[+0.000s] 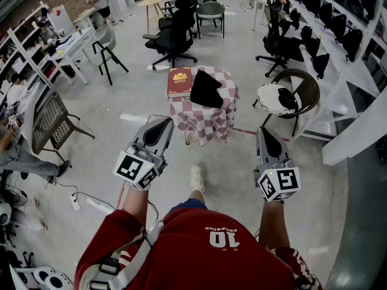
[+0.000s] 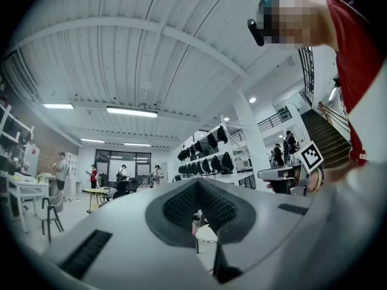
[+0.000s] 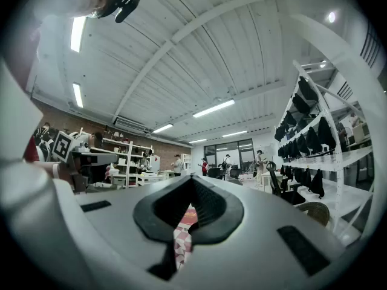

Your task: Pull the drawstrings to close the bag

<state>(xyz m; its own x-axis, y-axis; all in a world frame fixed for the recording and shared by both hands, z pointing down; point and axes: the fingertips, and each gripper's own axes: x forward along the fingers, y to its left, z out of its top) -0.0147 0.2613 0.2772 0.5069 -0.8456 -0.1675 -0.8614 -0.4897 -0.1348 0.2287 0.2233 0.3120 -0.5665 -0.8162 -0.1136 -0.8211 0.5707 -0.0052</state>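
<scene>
A black drawstring bag [image 1: 205, 89] lies on a small table [image 1: 214, 122] draped with a red-and-white checked cloth, a few steps ahead of me. A dark red book [image 1: 179, 81] lies to its left on the same table. My left gripper [image 1: 164, 124] is held up at the left, short of the table, its jaws shut with nothing in them. My right gripper [image 1: 264, 135] is raised at the right, also shut and empty. Through the slit of the right gripper [image 3: 192, 203] a strip of the checked cloth [image 3: 182, 241] shows. The left gripper [image 2: 198, 209] points across the room.
A black office chair [image 1: 173, 37] stands behind the table. A round wicker chair [image 1: 289, 94] with a white cushion sits to the right. Shelves of black bags [image 1: 329, 23] line the right wall. A mesh chair [image 1: 51, 121] and desks stand at the left. People stand at the far end.
</scene>
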